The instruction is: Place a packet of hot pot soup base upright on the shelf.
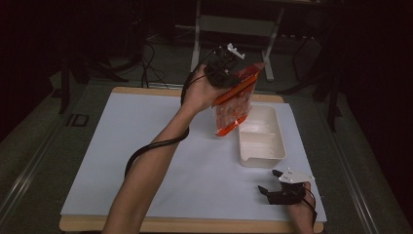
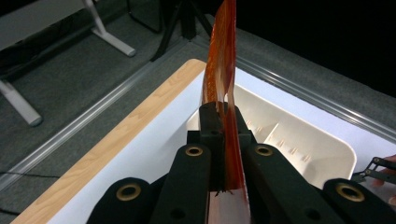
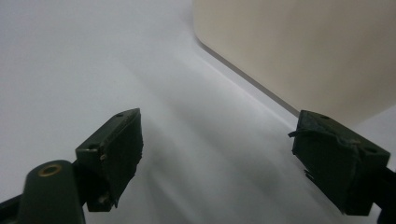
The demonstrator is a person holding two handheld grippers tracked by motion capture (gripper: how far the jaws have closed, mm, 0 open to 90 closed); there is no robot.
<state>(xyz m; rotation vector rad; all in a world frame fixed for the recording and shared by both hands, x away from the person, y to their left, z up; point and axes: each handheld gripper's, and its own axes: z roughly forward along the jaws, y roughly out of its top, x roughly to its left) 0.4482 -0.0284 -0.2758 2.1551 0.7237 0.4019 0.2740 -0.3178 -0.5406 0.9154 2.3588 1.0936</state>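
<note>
Your left gripper point(image 1: 233, 73) pinches the orange snack bag's point(image 1: 234, 105) top edge, hanging it over the white tray point(image 1: 263, 148) near the table's point(image 1: 146, 161) far edge. Your right gripper point(image 3: 217, 154) rests at the near right corner, its own view showing jaws spread wide, empty.

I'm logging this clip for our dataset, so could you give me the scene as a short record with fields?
held item: orange snack bag, hanging above the table
left gripper: shut on the bag's top edge, raised
right gripper: open, nothing between its jaws, low over the white table sheet
container: cream tray, on the sheet, nothing visible inside
bag versus tray: the bag's lower end hangs by the tray's far left corner
</note>
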